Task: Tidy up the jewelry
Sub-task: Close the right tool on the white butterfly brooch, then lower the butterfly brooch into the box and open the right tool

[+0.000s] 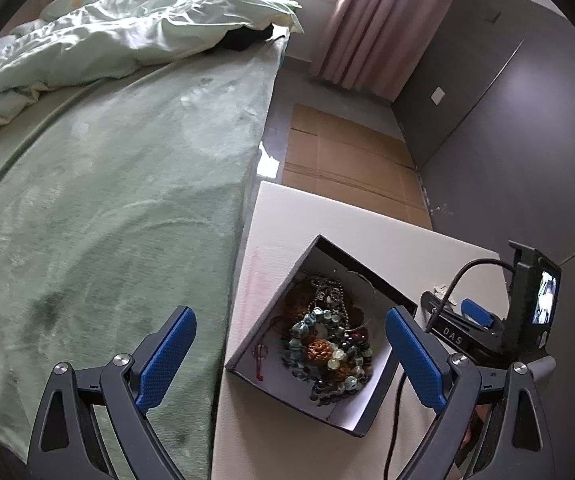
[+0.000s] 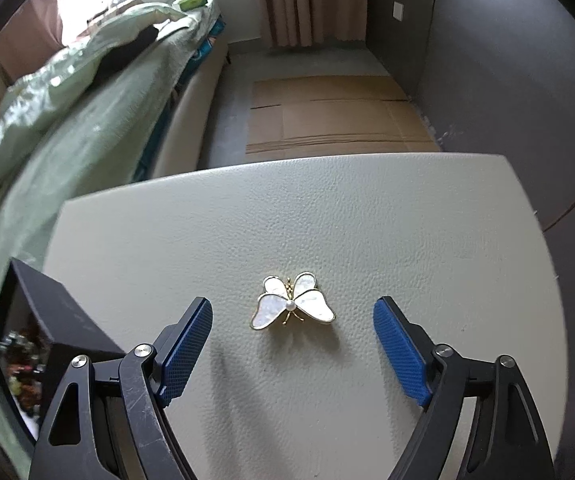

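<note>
The right claw (image 2: 292, 334) stood wide open around the butterfly brooch (image 2: 292, 302), empty; the next move seemed to be closing on it. The left claw (image 1: 290, 350) hung open and empty over the box (image 1: 367, 272).

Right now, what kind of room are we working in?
Most likely a bedroom. A bed with a green cover and a rumpled quilt runs along the left, and pink curtains hang at the far end. The work is on a small pale table beside the bed.
</note>
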